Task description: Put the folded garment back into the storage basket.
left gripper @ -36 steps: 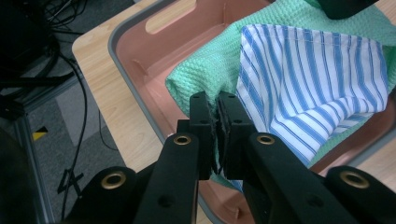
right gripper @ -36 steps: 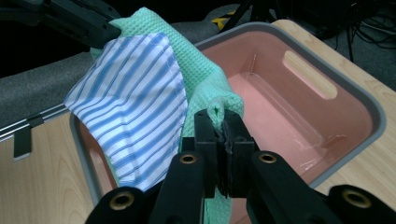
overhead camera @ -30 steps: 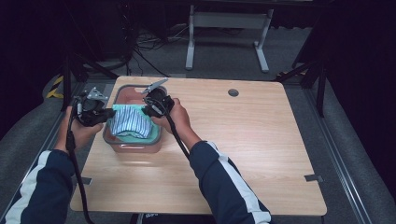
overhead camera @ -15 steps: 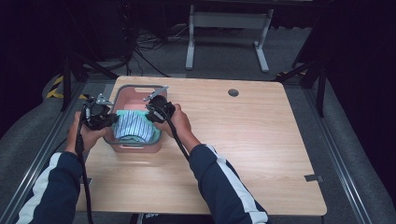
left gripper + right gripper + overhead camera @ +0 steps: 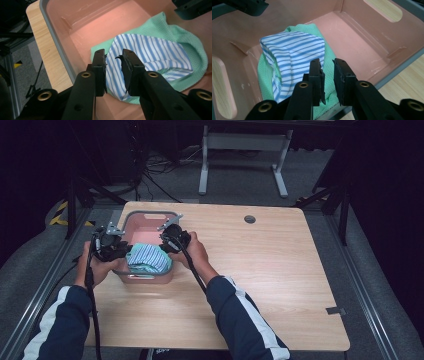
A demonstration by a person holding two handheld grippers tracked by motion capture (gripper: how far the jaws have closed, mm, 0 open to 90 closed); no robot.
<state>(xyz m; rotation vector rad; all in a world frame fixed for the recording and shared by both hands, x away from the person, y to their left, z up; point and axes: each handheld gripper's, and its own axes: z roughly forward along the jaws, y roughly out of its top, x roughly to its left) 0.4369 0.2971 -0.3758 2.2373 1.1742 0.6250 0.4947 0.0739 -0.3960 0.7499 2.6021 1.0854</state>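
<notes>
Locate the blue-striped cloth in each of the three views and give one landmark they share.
High view: the blue-striped cloth lies in the near half of the pink bin, between the two grippers.
Left gripper view: centre to right, on the green cloth, just beyond the jaws.
Right gripper view: left of centre, above the jaws.
Shared landmark: the bin's grey rim.

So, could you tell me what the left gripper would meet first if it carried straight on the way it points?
Most likely the striped cloth in the pink basket; the left gripper points at its near fold, though depth is unclear.
</notes>
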